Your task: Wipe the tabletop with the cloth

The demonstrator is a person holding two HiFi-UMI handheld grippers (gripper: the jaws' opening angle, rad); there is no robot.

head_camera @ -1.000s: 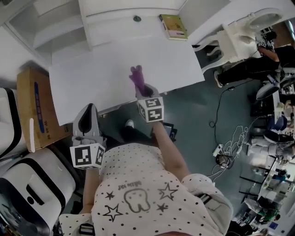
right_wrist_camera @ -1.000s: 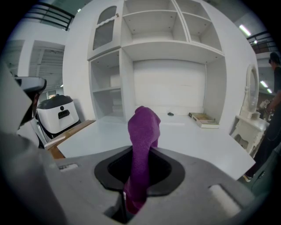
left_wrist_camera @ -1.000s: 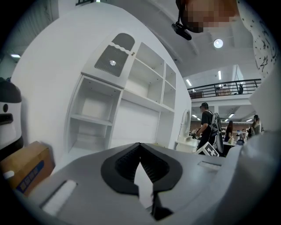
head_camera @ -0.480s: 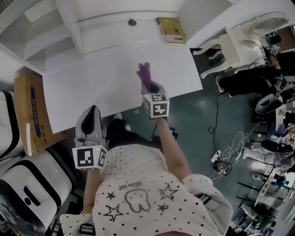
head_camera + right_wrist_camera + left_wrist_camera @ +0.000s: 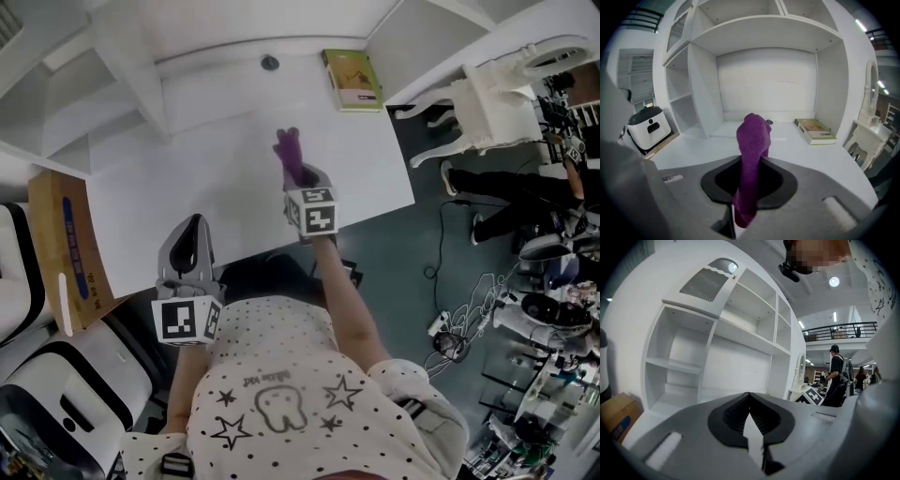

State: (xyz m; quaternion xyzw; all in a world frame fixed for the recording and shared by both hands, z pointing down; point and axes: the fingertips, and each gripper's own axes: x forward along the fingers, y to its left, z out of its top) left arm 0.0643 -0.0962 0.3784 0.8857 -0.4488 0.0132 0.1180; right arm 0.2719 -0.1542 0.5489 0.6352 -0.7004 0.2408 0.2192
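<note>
right gripper jaws pinching the bunched purple cloth above mid white table. left gripper jaws pressed together, empty, off the near edge. judgement: lower, flatten the cloth, sweep in overlapping strokes.

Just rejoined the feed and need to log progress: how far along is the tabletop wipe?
Done: the purple fabric cloth is picked up and clamped in the right tongs. In hand: it is held over the middle of the white tabletop, though contact is not clear. Left: the wiping itself; the surface shows no marks from which to judge coverage. The left tongs are shut and empty near the front edge.
</note>
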